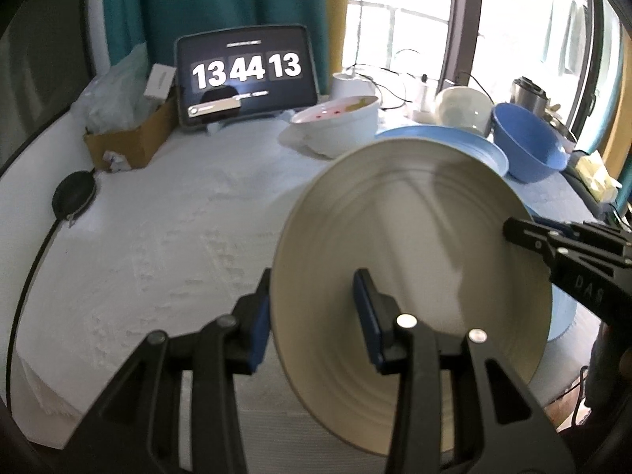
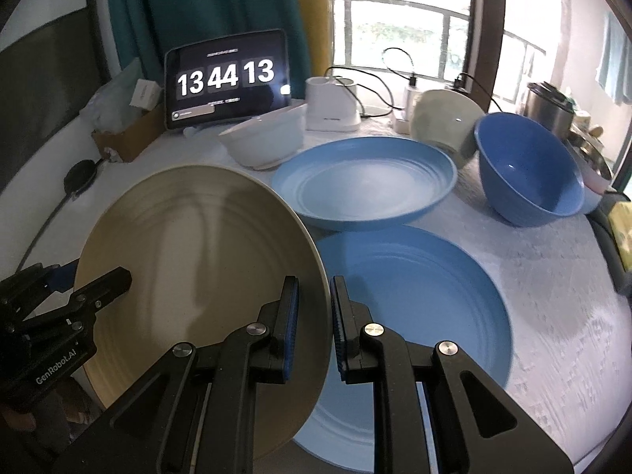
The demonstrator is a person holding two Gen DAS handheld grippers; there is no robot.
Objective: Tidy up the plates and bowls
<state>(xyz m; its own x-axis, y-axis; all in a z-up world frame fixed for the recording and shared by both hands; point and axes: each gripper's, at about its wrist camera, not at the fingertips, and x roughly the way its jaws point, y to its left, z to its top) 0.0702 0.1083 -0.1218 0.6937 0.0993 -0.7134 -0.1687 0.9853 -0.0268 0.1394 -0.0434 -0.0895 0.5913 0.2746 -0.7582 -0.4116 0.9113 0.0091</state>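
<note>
While the white-covered table carries most of the dishes, the step in hand seems to be the moving of one plate, probably toward a stack. This beige plate is lifted and tilted above the table, and both grippers hold it at opposite edges. Below and beside it, on the right side, the near blue plate lies flat on the cloth, and the far blue plate lies just behind that one, close to it; I cannot tell if they touch. Behind them stand the bowls: the blue bowl leaning on its side at the right, the cream bowl tipped beside it, and the white bowl near the tablet clock. The left gripper has its jaws on both faces of the beige plate's rim, one in front and one behind, so they look clamped on it. The right gripper also has the rim between its blue pads; the jaws are nearly together, but a thin gap shows at one side, so the grip looks light. As I judge it, the next move calls for lowering the beige plate level onto the near blue plate, keeping both hands at the same height, and opening the jaws only when the plate rests.
</note>
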